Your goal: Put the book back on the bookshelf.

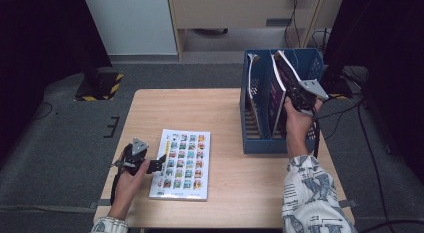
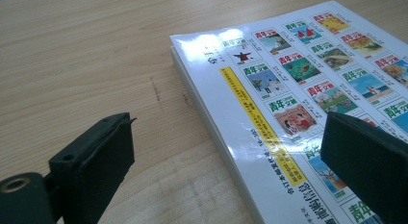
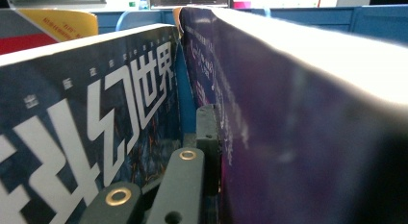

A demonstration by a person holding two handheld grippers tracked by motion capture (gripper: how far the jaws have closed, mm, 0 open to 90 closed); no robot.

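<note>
A white magazine [image 1: 182, 164] with a grid of small colour pictures lies flat on the wooden table [image 1: 235, 193] at front left. My left gripper [image 1: 159, 162] rests low at its left edge. In the left gripper view the left gripper [image 2: 226, 154] stands open, one jaw over bare wood and the other over the cover of the white magazine [image 2: 298, 89]. My right gripper [image 1: 294, 91] is shut on a purple magazine [image 1: 276, 93] that stands tilted in the blue file rack [image 1: 255, 143]. The right gripper [image 3: 217, 137] presses the purple magazine's cover [image 3: 298, 137].
Beside the purple one in the rack stands a dark blue magazine [image 3: 96, 118] with large white characters. Another thin magazine [image 1: 251, 88] leans in the rack's left compartment. The rack sits at the table's right rear. Grey floor and cables surround the table.
</note>
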